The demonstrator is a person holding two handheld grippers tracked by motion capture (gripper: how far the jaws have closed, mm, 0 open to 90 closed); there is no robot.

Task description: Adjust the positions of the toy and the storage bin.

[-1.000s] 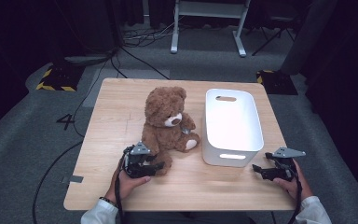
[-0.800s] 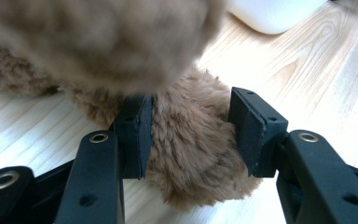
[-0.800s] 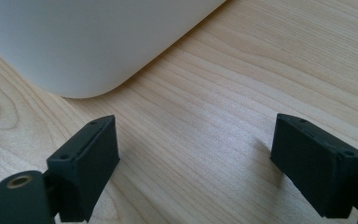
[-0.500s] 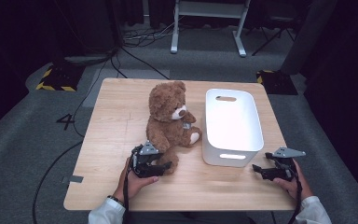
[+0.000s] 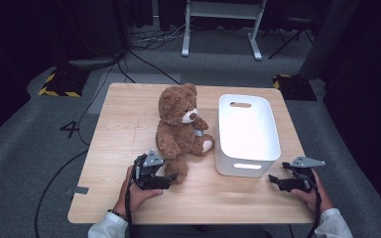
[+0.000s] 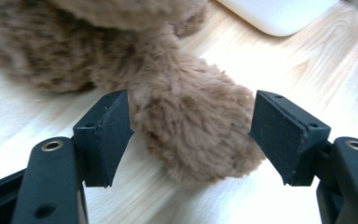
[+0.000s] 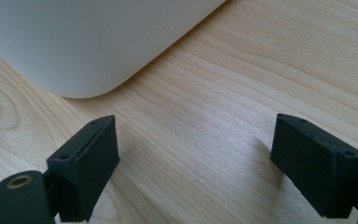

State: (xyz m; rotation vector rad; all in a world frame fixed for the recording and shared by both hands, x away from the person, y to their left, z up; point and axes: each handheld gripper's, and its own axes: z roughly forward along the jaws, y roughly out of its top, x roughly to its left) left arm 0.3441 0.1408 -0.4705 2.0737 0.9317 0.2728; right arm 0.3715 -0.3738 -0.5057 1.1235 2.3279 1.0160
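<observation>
One teddy bear (image 5: 179,126), one white bin (image 5: 248,134), two claws spread wide.

Grey carpet floor (image 5: 25,148), black cables (image 5: 144,47), white metal frame (image 5: 221,12), hazard-striped plates (image 5: 59,84)

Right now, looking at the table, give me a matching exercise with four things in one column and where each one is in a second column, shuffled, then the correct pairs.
Things:
1. teddy bear
2. white bin
3. left tool
4. right tool

Places or states:
A. open over bare wood by the near right corner of the bin
B. sitting near the table's middle, left of the bin
C. open around the bear's near foot
D. standing on the right half of the table, nothing visible inside

Pairs: 1-B, 2-D, 3-C, 4-A
</observation>
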